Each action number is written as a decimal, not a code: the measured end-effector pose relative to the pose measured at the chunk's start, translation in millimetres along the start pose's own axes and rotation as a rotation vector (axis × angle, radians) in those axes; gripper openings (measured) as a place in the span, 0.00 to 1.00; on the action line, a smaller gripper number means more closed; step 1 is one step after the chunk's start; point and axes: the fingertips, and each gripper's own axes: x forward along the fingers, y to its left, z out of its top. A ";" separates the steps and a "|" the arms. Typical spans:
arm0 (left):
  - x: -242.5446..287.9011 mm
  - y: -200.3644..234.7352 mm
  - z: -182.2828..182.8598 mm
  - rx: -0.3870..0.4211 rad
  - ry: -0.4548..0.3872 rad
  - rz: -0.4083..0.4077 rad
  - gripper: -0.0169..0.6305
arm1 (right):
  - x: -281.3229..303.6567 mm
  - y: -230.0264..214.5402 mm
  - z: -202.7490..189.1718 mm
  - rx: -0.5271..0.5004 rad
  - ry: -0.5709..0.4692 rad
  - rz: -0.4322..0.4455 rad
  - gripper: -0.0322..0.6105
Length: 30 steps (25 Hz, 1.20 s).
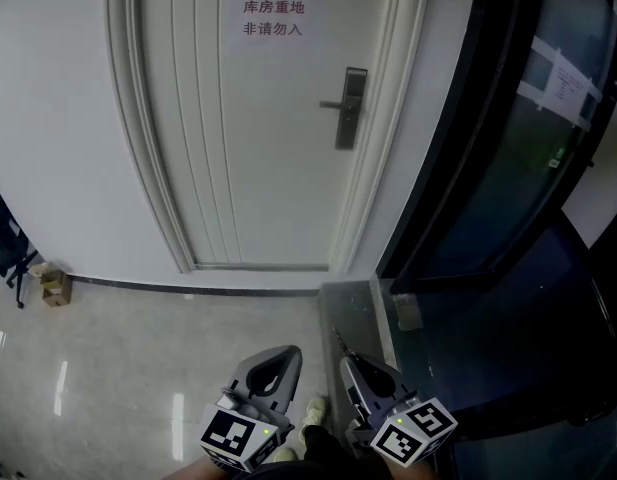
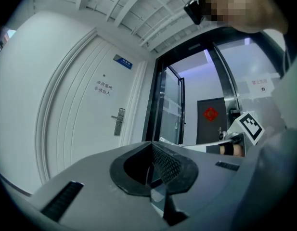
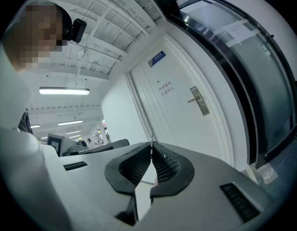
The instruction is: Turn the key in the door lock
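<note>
Key (image 3: 151, 136): only a thin sliver shows, projecting from the tips of the right hand-held gripper (image 3: 151, 147). It is probably the key, though the view is too poor to be sure. That gripper's jaws are pressed together on the sliver. The left hand-held gripper (image 2: 150, 146) has its jaws together with nothing between them. Both are held low, close to the person's body, above the floor (image 1: 108, 368) and well apart from the door (image 1: 258, 148).

Beyond them the door stands closed. The door lock (image 1: 350, 108), a plate with a lever handle, sits near the door's right edge, and a printed notice (image 1: 273, 18) is fixed near its top edge.

Judged step: the approach. Insertion and turning are not yet begun. The next move calls for closing on the door, raising the right hand-held gripper to the lock plate and lining the sliver up with the keyhole. The keyhole itself cannot be made out from here.
</note>
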 end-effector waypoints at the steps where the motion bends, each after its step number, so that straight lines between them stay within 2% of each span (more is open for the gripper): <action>1: 8.1 5.3 1.5 0.005 -0.002 0.006 0.03 | 7.8 -6.0 2.3 0.003 0.000 0.007 0.08; 20: 231.0 81.6 25.8 0.023 -0.005 0.088 0.03 | 152.7 -188.6 96.3 -0.026 0.034 0.082 0.08; 26: 278.8 91.4 24.6 0.030 0.013 0.085 0.03 | 182.3 -236.5 119.6 -0.069 0.021 0.057 0.08; 30: 304.0 101.0 23.0 0.031 0.021 0.079 0.03 | 210.5 -271.3 142.8 -0.161 0.004 0.002 0.08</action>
